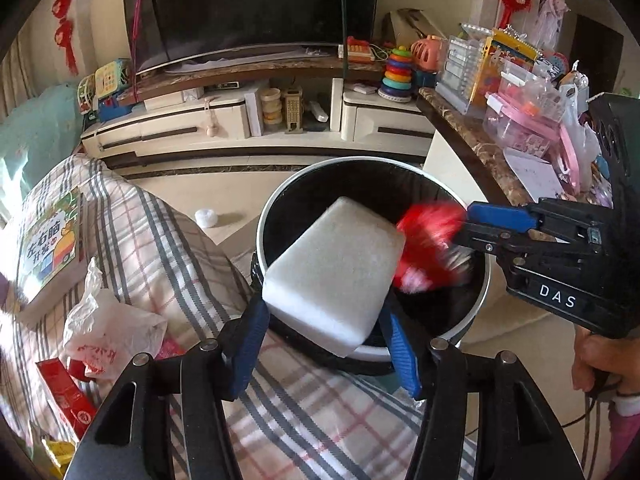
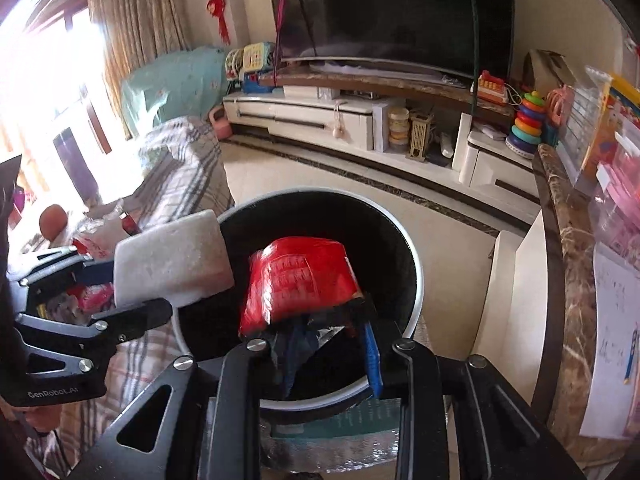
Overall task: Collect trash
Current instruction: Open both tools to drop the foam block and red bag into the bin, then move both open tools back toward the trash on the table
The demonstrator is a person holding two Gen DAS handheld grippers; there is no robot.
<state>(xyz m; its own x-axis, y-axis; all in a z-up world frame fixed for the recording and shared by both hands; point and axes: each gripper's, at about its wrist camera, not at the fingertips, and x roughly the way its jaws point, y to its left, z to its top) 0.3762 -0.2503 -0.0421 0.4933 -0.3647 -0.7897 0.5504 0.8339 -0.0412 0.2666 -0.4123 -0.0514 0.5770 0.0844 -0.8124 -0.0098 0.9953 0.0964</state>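
Left gripper (image 1: 324, 340), black frame with blue pads: jaws spread wide, white rectangular foam block (image 1: 334, 276) sits between the blue fingers (image 1: 250, 340). Whether the pads still press on it cannot be told; a gap seems to show at the right finger. Block is tilted, its far end over the mouth of the round black-lined trash bin with white rim (image 1: 276, 200), just ahead of the fingertips.

Right gripper (image 2: 320, 344): narrow gap between the jaws, crumpled red plastic wrapper (image 2: 300, 280) bunched at the fingertips and blurred. Grasped or let go, cannot tell. Wrapper is over the bin (image 2: 416, 280) opening, beyond the fingers. In the left wrist view the same wrapper (image 1: 428, 240) is just off the right gripper's blue tip (image 1: 464, 220), beside the foam block.

To the left of the left fingers, on a plaid checked blanket (image 1: 160, 240): white plastic bag with red print (image 1: 108, 332), red carton (image 1: 68, 396), children's book (image 1: 50, 240).
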